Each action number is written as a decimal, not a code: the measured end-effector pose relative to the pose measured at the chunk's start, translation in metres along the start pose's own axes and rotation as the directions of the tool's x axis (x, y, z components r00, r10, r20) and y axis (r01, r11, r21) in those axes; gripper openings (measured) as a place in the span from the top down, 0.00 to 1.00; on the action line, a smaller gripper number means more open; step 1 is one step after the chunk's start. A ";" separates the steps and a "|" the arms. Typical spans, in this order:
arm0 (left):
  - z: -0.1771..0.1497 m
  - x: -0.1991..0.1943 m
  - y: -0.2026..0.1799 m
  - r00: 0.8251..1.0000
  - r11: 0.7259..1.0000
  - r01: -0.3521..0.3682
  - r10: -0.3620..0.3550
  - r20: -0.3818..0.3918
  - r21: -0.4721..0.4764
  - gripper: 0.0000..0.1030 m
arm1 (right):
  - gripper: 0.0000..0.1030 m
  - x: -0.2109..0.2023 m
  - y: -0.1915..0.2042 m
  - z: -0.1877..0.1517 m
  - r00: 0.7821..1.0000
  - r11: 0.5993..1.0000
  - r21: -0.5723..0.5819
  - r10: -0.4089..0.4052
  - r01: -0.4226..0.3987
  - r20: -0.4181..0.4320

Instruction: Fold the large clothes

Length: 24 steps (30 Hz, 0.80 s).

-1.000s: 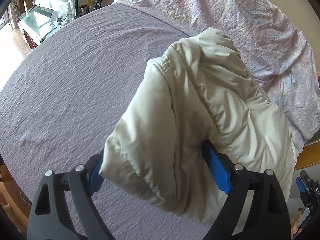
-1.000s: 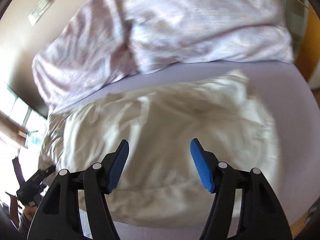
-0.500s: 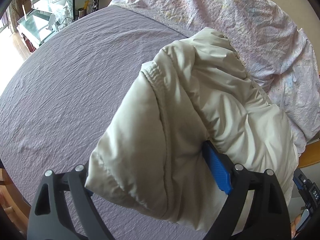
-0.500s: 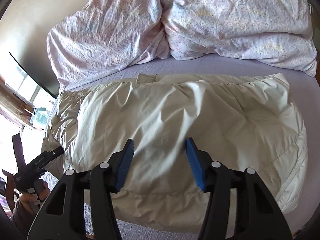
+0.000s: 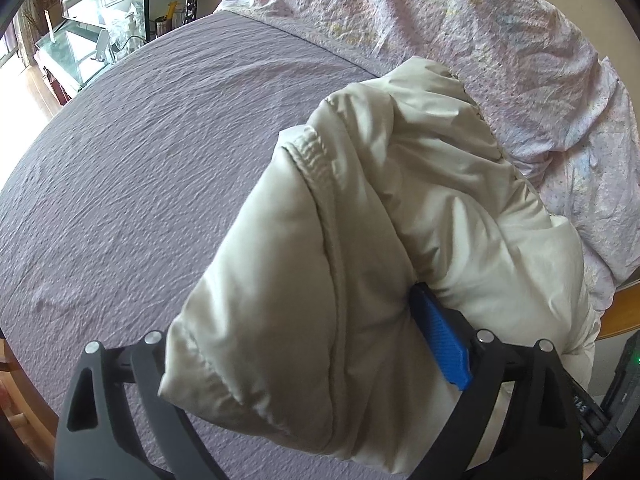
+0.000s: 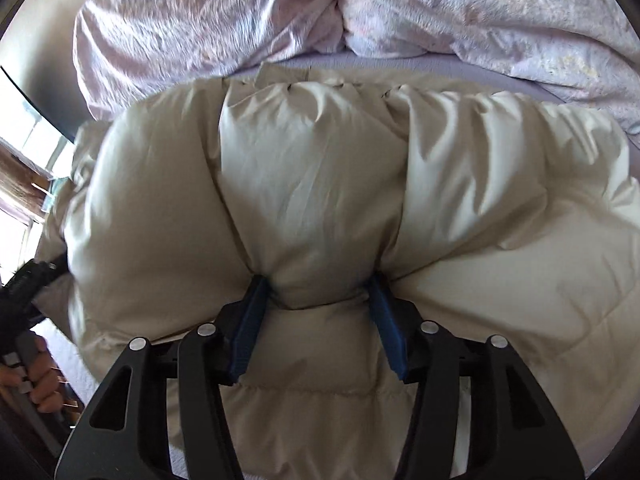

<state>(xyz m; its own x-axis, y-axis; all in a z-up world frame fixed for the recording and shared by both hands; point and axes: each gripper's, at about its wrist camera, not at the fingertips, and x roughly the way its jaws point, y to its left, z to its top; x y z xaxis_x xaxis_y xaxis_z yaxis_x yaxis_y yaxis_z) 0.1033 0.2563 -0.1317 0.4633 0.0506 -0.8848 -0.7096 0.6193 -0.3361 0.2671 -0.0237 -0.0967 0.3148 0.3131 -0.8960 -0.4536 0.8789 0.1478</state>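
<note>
Bed (image 5: 132, 184), lilac crinkled sheet; crumpled floral pillows (image 6: 460, 12) ranged at its head. Puffer jacket (image 6: 312, 184), cream, quilted, spread across the bed below the pillows. Left gripper (image 5: 316, 344): jaws set wide, a bulky fold of jacket held between them. Right gripper (image 6: 316, 320): jaws pinched on a puffed ridge near the hem.

Left tongs (image 5: 304, 344), right tongs (image 6: 318, 320), black frames, silver screws, ribbed blue pads (image 6: 385, 326)
</note>
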 end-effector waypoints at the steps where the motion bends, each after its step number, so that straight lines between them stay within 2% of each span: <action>1: 0.001 0.000 0.000 1.000 1.000 0.002 -0.002 0.001 -0.001 0.09 | 0.46 0.003 0.001 0.000 1.000 1.000 -0.005 -0.006 0.006 -0.001; 7: 0.004 0.004 -0.002 1.000 1.000 0.011 -0.011 0.001 -0.024 0.07 | 0.45 0.010 0.007 -0.003 0.999 0.998 -0.039 -0.045 0.046 0.025; 15: 0.005 0.013 0.000 0.998 0.993 0.058 -0.059 -0.004 -0.098 0.08 | 0.45 0.012 0.008 -0.004 0.999 0.998 -0.047 -0.043 0.044 0.027; 20: 0.002 0.013 0.006 0.989 0.976 0.150 -0.151 0.008 -0.155 0.23 | 0.44 0.011 0.007 -0.005 0.999 0.998 -0.050 -0.034 0.035 0.031; 23: 0.000 0.010 0.009 0.982 0.967 0.191 -0.190 0.021 -0.170 0.38 | 0.44 0.011 0.006 -0.005 0.999 0.998 -0.054 -0.026 0.028 0.033; 24: 0.000 0.008 0.009 0.980 0.965 0.199 -0.198 0.025 -0.168 0.47 | 0.44 0.011 0.006 -0.005 0.999 0.998 -0.055 -0.024 0.026 0.033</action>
<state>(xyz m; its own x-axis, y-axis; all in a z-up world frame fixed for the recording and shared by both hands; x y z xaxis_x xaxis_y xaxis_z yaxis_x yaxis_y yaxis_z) 0.1008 0.2624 -0.1422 0.6075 -0.0537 -0.7925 -0.6820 0.4762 -0.5550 0.2632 -0.0172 -0.1076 0.3525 0.3036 -0.8852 -0.4906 0.8655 0.1015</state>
